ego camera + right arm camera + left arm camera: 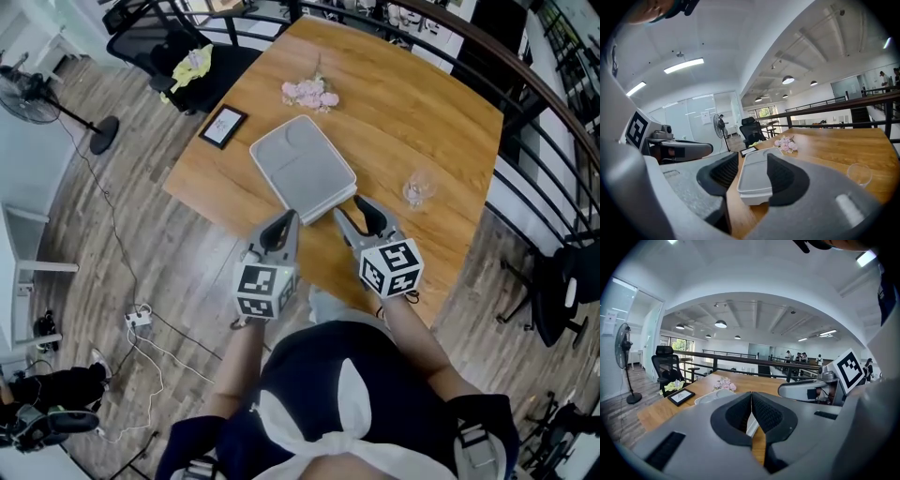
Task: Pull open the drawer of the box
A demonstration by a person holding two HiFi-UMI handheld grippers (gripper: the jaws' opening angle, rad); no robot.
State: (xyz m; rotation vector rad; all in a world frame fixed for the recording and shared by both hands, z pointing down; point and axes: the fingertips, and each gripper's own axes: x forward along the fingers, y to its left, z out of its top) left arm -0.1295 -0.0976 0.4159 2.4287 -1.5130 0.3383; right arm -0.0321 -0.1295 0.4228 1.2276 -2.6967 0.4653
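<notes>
A flat white box [302,169] lies on the wooden table [422,112], its near end toward me and its drawer front [754,199] flush with the box. My right gripper [359,214] is open just short of that near end; in the right gripper view the box [757,180] shows in the gap of the right gripper [752,171], untouched. My left gripper [284,223] is beside it at the box's near left corner. Its pads meet in the left gripper view, so the left gripper [751,399] is shut on nothing, with the box [712,397] just beyond.
Pink flowers [310,93] lie past the box's far end. A black picture frame [223,127] sits at the table's left edge and a clear glass [418,187] to the box's right. A black chair [178,47], a fan [37,103] and a railing [525,84] surround the table.
</notes>
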